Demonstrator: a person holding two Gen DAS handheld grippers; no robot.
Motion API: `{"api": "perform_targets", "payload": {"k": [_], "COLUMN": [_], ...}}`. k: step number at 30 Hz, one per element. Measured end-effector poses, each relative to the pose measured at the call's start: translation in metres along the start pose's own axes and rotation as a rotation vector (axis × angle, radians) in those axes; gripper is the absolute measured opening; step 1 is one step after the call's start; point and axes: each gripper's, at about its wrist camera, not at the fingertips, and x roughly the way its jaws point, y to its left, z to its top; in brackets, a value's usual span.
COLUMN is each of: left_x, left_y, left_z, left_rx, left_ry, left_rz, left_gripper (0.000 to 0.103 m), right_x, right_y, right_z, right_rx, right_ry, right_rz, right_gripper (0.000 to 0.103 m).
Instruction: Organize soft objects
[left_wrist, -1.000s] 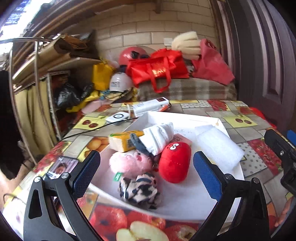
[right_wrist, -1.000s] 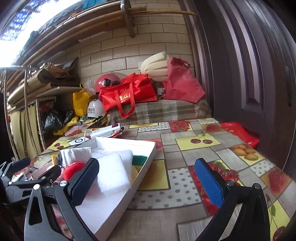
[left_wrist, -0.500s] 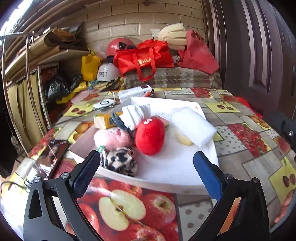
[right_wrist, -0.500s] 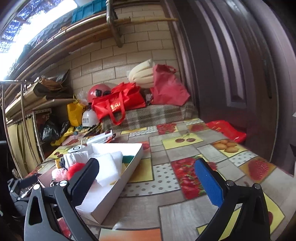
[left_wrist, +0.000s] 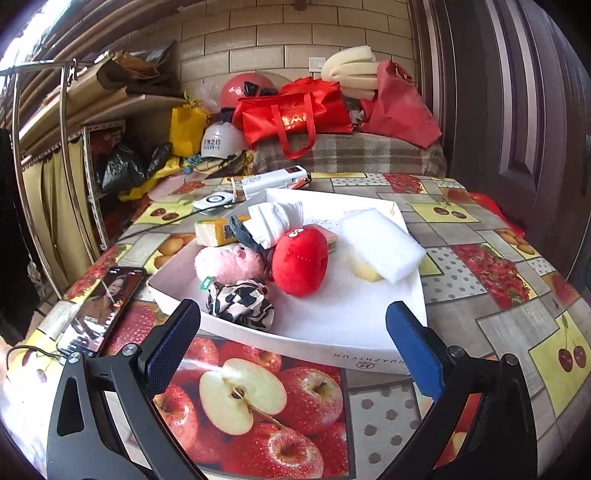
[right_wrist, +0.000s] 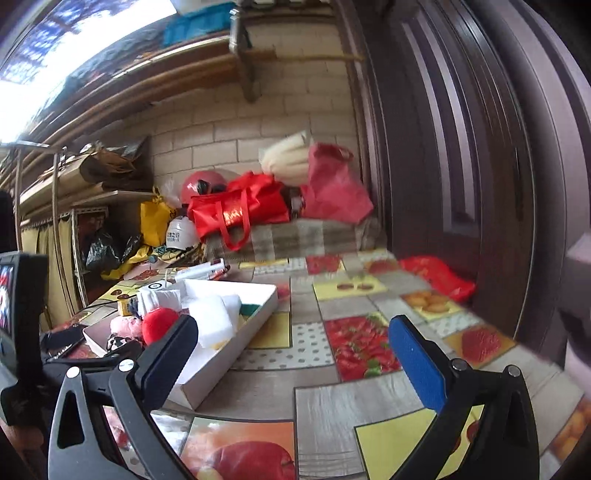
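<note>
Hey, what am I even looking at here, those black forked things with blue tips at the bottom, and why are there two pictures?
Those are two hand-held grippers, one in each of a person's hands, each with a camera looking along its jaws. One picture comes from the left gripper, the other from the right gripper. Both have their jaws apart and hold nothing. On the fruit-patterned tablecloth sits a shallow white cardboard box with soft things: a red plush toy, a pink fluffy toy, a black-and-white patterned cloth, a rolled white cloth and a white foam block. A smartphone lies beside the box.
</note>
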Motion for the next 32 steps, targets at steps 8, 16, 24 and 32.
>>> {"api": "perform_targets", "payload": {"k": [8, 16, 24, 32], "left_x": [-0.009, -0.009, -0.008, -0.009], "left_y": [-0.003, -0.006, -0.006, -0.009], "left_z": [-0.001, -0.001, -0.002, -0.001], "left_rx": [0.008, 0.02, 0.017, 0.045], "left_ry": [-0.028, -0.03, -0.018, -0.026], "left_rz": [0.015, 0.02, 0.017, 0.002], "left_gripper": [0.102, 0.102, 0.102, 0.101], "right_x": [0.0, 0.0, 0.0, 0.0], "right_y": [-0.004, -0.004, -0.003, -0.001], "right_z": [0.0, -0.001, 0.0, -0.002], "right_rx": [0.016, 0.008, 0.008, 0.011], "right_ry": [-0.001, 0.002, 0.003, 0.004], "right_rz": [0.009, 0.013, 0.012, 0.019], "right_gripper": [0.103, 0.103, 0.103, 0.103]}}
